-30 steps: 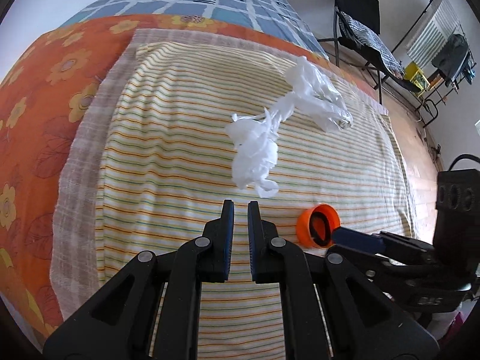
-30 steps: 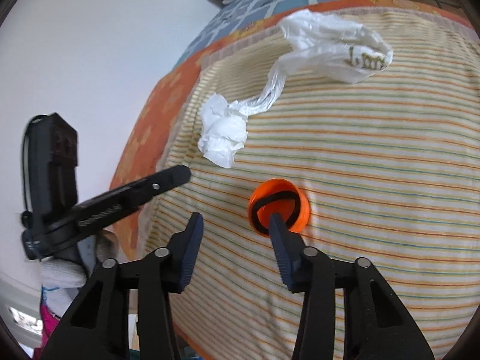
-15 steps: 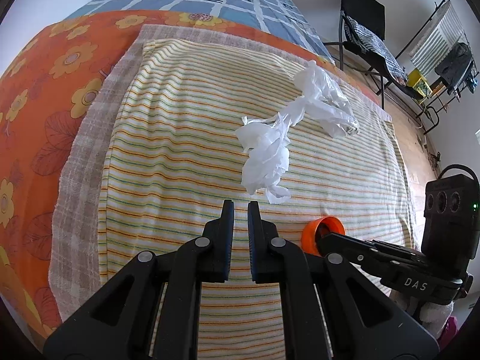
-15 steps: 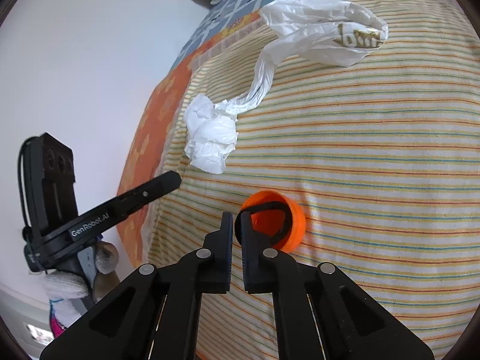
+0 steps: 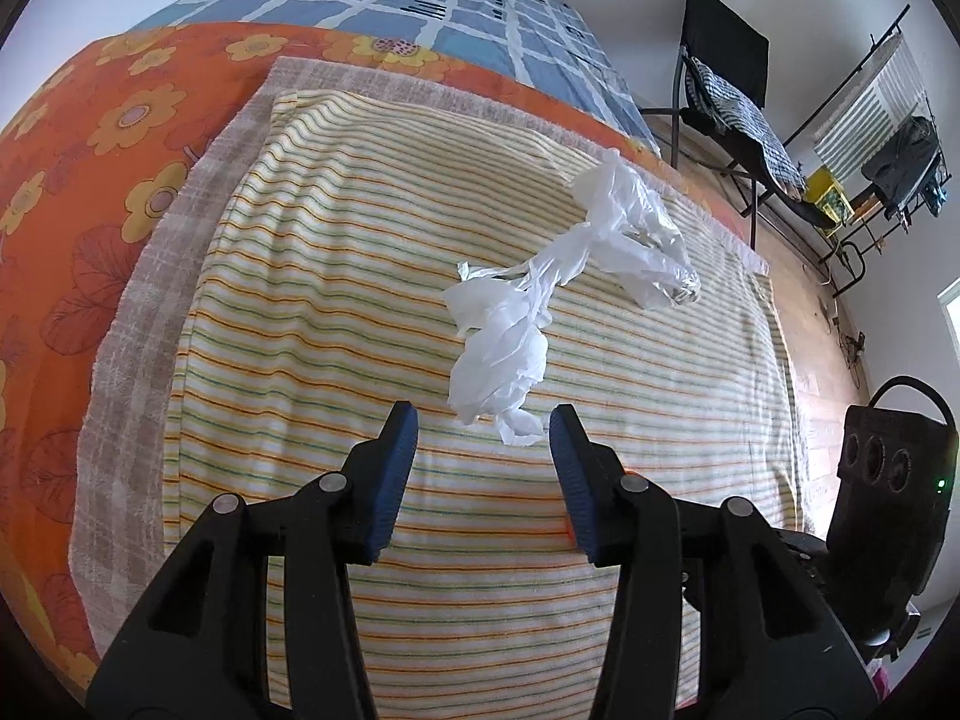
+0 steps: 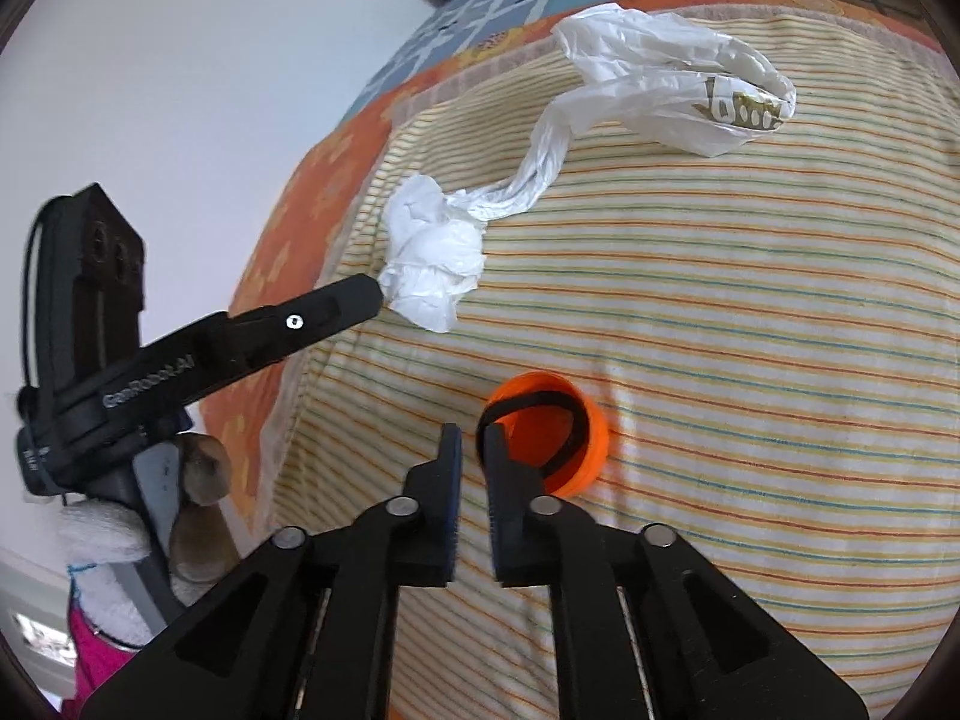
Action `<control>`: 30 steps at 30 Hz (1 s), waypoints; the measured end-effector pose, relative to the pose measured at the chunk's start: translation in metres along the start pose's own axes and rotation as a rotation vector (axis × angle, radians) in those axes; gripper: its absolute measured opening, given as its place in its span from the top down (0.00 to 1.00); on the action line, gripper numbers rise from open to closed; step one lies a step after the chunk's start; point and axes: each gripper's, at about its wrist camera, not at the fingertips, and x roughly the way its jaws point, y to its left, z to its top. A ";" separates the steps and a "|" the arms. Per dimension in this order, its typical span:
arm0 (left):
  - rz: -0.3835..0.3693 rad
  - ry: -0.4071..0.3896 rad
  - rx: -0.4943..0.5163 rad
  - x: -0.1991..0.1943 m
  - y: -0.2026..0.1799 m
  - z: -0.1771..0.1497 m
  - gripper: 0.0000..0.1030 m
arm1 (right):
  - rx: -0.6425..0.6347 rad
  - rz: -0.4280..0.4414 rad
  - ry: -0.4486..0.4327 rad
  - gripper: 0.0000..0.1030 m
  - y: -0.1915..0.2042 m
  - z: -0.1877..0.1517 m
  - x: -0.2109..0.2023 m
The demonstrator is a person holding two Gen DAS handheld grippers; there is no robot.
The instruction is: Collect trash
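Plastic bag (image 5: 510, 348), white and crumpled, lies on the striped blanket (image 5: 312, 312) of the bed: a bunched knot at the near end, a twisted neck running up and right, then a looser puffed section (image 5: 636, 240) with dark printed marks. In the left wrist view the knot sits just ahead of the left gripper (image 5: 483, 427), its lowest tail hanging between the fingertip line and close to the right-hand blue pad (image 5: 570, 480); cannot tell whether it touches. Left gripper spread wide, nothing between the pads, pointing forward and downward over the blanket. Orange flowered cover (image 5: 72, 180) to the left of the stripes, blue checked bedding (image 5: 420, 6) beyond, black chair (image 5: 726, 78) at far right by the wall.

Right wrist view, left to right: the left gripper (image 6: 336, 312) comes in from the left edge as a long black finger, tip at the edge of the bag's knot (image 6: 432, 264); a gloved hand (image 6: 120, 528) shows below its body. Bag neck climbs to the printed section (image 6: 690, 90) at upper right. Orange cap (image 6: 552, 426), open side up with a black band across it, rests on the stripes well apart from the bag. Right gripper (image 6: 468, 438) narrowed to a thin gap, its right-hand finger (image 6: 510, 474) over the cap's near rim; the gap itself looks empty, and a real grip on the rim cannot be confirmed
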 end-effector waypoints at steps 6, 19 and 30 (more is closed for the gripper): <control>-0.003 0.000 -0.006 0.002 0.000 0.001 0.55 | 0.005 -0.002 -0.012 0.79 -0.001 0.003 0.000; -0.012 0.003 -0.037 0.010 0.005 0.005 0.55 | 0.055 0.059 -0.015 0.97 -0.007 0.002 0.009; -0.021 -0.010 -0.043 0.018 -0.001 0.009 0.39 | 0.069 0.106 -0.054 0.97 -0.005 0.002 -0.012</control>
